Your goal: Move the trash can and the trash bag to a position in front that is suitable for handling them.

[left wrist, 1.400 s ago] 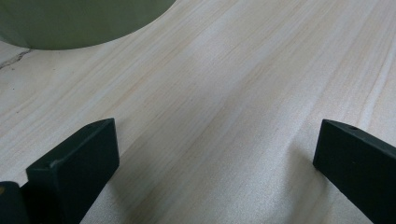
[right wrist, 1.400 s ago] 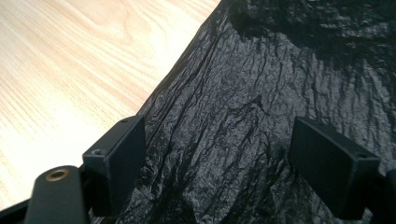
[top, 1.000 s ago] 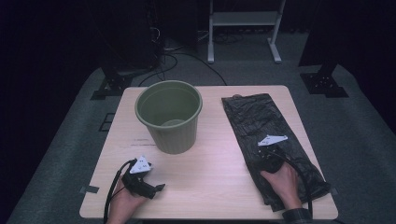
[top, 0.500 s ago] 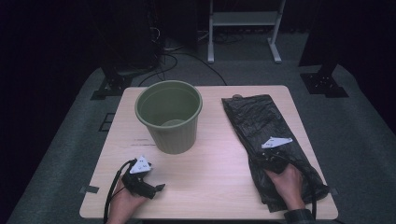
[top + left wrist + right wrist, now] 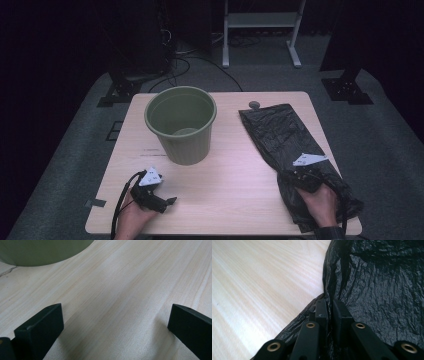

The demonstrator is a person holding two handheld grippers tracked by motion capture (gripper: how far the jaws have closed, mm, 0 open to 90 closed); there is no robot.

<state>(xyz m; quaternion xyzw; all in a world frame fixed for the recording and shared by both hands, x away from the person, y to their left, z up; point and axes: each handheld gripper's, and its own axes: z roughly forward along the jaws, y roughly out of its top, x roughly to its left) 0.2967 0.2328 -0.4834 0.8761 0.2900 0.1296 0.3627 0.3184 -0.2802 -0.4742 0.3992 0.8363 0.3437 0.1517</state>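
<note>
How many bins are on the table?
1: the green bin stands upright toward the table's left rear, beside the black bag. None look hidden.

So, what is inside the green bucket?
The green bucket stands upright on the table with its mouth open. In the high view its inner wall and part of a bare floor show, with nothing lying there. The near wall hides the rest of the floor.

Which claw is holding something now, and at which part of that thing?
The right claw is shut on the black trash bag, pinching a fold at its near left edge. The left claw is open, holding nothing.
</note>
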